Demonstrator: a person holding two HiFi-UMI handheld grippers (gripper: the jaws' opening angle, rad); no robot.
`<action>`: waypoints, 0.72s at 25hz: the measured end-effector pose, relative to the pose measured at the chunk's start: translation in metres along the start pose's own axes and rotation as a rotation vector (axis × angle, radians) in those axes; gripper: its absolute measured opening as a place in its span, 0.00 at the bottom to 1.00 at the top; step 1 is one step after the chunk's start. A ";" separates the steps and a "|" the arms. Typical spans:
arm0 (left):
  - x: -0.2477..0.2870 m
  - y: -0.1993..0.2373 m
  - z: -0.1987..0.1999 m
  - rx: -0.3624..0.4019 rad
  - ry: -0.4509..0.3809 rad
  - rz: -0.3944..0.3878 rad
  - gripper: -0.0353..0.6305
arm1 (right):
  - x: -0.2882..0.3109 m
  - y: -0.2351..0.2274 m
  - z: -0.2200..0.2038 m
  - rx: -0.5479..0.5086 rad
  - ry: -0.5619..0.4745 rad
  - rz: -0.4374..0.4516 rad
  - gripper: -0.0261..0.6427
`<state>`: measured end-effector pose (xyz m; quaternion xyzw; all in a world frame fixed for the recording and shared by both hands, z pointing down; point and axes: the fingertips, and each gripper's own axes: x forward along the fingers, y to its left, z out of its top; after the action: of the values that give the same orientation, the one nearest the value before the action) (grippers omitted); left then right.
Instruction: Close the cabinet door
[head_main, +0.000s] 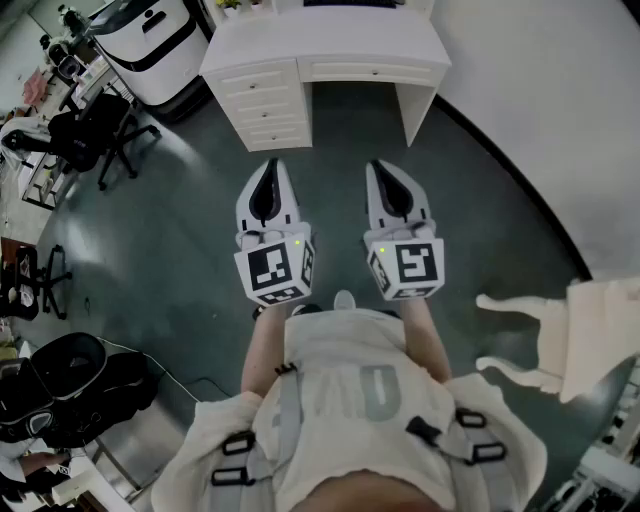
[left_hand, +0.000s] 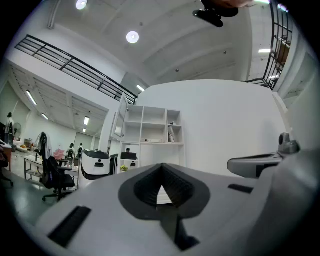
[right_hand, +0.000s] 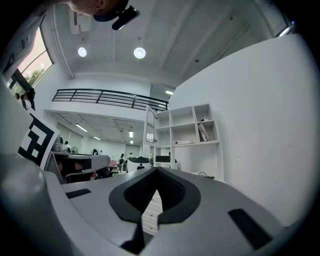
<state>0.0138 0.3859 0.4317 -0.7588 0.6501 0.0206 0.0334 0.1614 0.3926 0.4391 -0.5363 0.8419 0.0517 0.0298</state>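
Head view, centre: left gripper (head_main: 271, 168) and right gripper (head_main: 384, 168) clamped together, empty, above wide dark floor (head_main: 180, 250); white desk (head_main: 330, 45) at top edge, chair (head_main: 560, 340) lower right.

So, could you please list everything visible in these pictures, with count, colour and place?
white painted desk with drawers: one, white, ahead, against the white wall.
white open-shelf cabinet: one, white, above the desk.
white cabinet door: one, white, swung open at the cabinet's left side.
black wheeled office chair: one, black, on the dark floor left of the desk.
white and black machine: one, beside the desk's left end.
white spindle-legged chair: one, white, at the person's right.
left gripper: one, white, fingers together, empty.
right gripper: one, white, fingers together, empty.
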 end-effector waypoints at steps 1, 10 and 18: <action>0.000 -0.001 0.000 0.000 -0.001 0.000 0.06 | 0.000 -0.001 0.000 0.003 0.000 0.000 0.04; 0.003 0.002 0.002 -0.001 -0.004 0.018 0.06 | 0.003 -0.007 -0.001 0.037 -0.005 0.010 0.04; 0.005 0.016 -0.012 -0.027 0.006 0.060 0.06 | 0.014 -0.009 -0.014 0.057 0.000 0.021 0.04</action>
<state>-0.0014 0.3778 0.4434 -0.7393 0.6725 0.0281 0.0202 0.1639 0.3749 0.4512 -0.5264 0.8486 0.0279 0.0448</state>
